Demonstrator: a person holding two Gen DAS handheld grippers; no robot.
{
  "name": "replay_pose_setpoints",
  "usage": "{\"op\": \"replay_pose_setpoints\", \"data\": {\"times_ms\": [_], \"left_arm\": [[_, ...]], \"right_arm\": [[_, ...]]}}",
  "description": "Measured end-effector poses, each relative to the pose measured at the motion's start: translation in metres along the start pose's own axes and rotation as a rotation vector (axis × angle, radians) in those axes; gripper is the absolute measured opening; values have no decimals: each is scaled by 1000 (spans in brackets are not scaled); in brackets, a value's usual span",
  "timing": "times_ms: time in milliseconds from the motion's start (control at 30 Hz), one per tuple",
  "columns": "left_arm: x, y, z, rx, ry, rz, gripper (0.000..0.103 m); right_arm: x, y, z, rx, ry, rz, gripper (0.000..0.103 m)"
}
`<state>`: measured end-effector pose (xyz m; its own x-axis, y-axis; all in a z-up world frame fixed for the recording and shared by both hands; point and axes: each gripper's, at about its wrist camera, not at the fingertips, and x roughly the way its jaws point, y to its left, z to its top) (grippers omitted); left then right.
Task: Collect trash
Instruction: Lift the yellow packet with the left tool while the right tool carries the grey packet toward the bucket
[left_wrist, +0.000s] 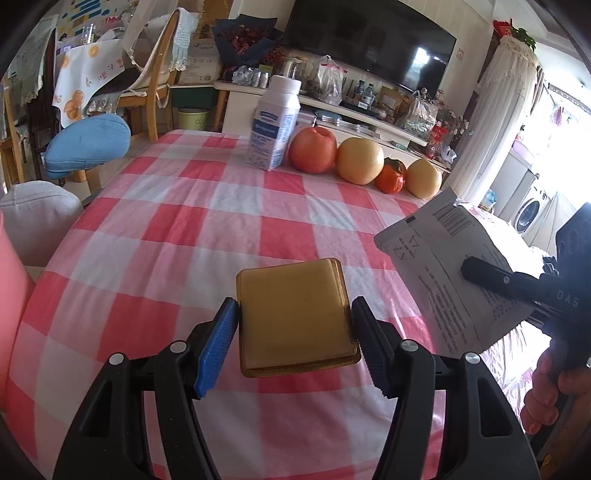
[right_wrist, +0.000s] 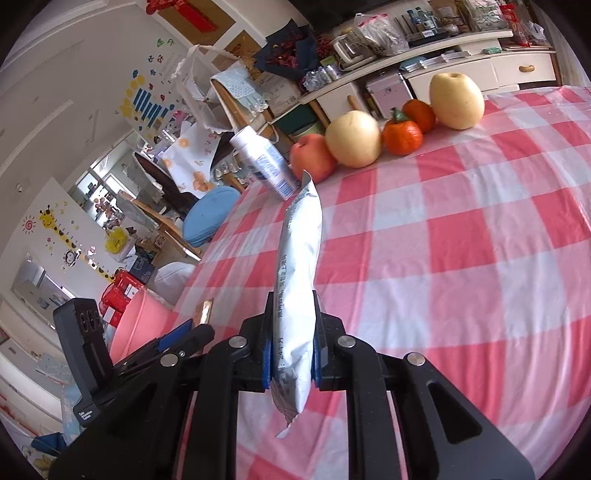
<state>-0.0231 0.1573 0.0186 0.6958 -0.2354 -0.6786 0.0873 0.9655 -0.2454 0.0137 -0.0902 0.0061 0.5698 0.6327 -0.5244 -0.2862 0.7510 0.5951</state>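
My left gripper (left_wrist: 293, 334) is shut on a flat gold square packet (left_wrist: 295, 314), held just above the pink checked tablecloth (left_wrist: 184, 229). My right gripper (right_wrist: 292, 345) is shut on a white printed wrapper (right_wrist: 299, 280), held edge-on above the table; the wrapper also shows in the left wrist view (left_wrist: 450, 266), at the right. The left gripper appears at lower left of the right wrist view, with the gold packet's edge (right_wrist: 205, 312) just visible. A white and blue bottle (left_wrist: 275, 127) stands at the table's far edge.
A red apple (left_wrist: 313, 149), two yellow pears (left_wrist: 360, 160) and orange persimmons (left_wrist: 391, 177) line the far edge. A pink bucket (right_wrist: 138, 326) sits beside the table on the left. Chairs with a blue cushion (left_wrist: 86, 144) stand beyond.
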Motion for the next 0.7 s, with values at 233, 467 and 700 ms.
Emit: {"op": "replay_pose_setpoints", "data": {"times_ms": [233, 467, 700], "left_arm": [[-15, 18, 4, -32, -28, -9, 64], [-33, 36, 12, -72, -61, -13, 65], [-54, 63, 23, -122, -103, -8, 65]], "right_arm": [[2, 22, -13, -8, 7, -2, 17], [11, 41, -16, 11, 26, 14, 17], [21, 79, -15, -13, 22, 60, 17]]}}
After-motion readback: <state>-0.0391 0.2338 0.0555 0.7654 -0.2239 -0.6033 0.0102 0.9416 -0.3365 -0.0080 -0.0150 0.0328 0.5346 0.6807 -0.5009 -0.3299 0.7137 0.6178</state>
